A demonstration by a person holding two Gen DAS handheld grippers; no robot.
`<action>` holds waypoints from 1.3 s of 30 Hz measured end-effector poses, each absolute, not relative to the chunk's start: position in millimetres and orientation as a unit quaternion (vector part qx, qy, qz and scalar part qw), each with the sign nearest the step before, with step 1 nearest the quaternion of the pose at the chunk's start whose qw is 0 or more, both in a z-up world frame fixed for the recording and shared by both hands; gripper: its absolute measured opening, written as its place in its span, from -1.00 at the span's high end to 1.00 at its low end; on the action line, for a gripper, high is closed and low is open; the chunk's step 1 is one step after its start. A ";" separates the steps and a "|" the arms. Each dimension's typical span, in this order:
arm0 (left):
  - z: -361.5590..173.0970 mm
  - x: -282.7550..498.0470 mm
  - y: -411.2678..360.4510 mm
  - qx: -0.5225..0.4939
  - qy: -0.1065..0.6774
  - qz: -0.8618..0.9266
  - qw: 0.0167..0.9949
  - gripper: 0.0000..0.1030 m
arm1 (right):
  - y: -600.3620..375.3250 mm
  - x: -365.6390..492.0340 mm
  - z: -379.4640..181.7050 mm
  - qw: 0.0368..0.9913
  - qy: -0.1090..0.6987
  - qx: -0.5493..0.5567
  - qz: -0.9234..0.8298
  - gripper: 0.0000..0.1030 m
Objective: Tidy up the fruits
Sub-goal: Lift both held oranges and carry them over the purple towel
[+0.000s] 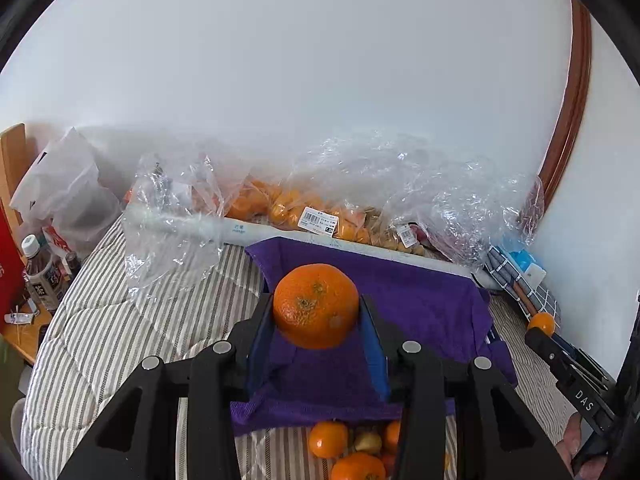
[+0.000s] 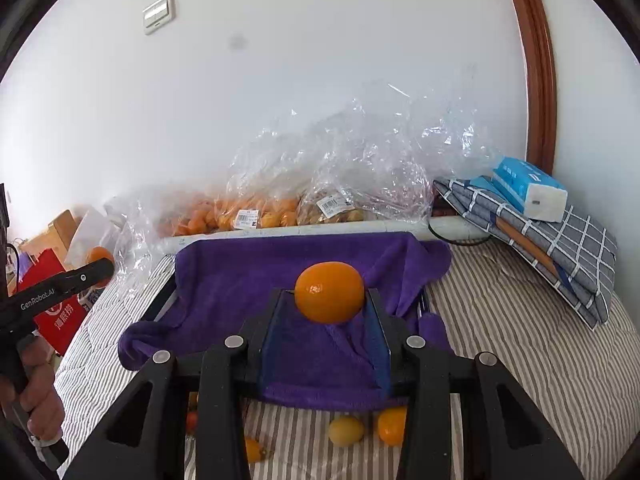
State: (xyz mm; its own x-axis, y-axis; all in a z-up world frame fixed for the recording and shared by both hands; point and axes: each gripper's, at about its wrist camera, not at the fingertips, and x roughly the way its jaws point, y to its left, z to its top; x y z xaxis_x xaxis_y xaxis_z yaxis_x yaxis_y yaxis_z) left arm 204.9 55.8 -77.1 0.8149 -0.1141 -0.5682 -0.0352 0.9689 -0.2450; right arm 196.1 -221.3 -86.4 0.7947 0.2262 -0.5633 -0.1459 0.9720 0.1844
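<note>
In the left wrist view my left gripper [image 1: 316,312] is shut on a large rough-skinned orange [image 1: 316,304], held above a purple towel-lined tray [image 1: 432,300]. In the right wrist view my right gripper [image 2: 330,294] is shut on a smaller smooth orange [image 2: 330,291] over the same purple tray [image 2: 224,276]. Loose small fruits [image 1: 340,444] lie on the striped bedding below the tray's near edge, also visible as loose fruits [image 2: 362,428] in the right view. The right gripper with its orange [image 1: 542,322] shows at the far right of the left view.
Clear plastic bags of small oranges [image 1: 296,204] and crumpled wrap [image 2: 360,152] line the wall behind the tray. A checked folded cloth with a blue tissue pack [image 2: 528,184] lies at right. Bottles [image 1: 40,276] and a red bag [image 2: 56,304] stand left of the bed.
</note>
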 end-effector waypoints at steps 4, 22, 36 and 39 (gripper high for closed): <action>-82.0 229.3 53.8 -0.127 0.309 -0.018 0.942 0.23 | -216.1 218.8 -88.1 0.946 0.302 0.057 0.102 0.24; -134.1 266.3 43.4 -0.132 0.344 -0.017 0.929 0.23 | -220.4 267.8 -141.9 0.936 0.336 0.059 0.085 0.24; -148.1 272.8 32.8 -0.111 0.368 -0.020 0.923 0.23 | -222.7 274.9 -162.0 0.922 0.376 0.053 0.073 0.24; -152.4 275.2 30.6 -0.105 0.377 -0.019 0.920 0.23 | -223.6 276.3 -164.3 0.920 0.381 0.057 0.074 0.24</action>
State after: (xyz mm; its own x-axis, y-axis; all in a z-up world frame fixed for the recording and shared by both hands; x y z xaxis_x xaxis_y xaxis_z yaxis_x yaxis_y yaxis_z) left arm 275.2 30.6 -152.4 0.7151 -0.1146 -0.6896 -0.0433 0.9773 -0.2073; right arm 276.3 -223.6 -164.3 0.6983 0.1796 -0.6929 -0.0932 0.9826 0.1607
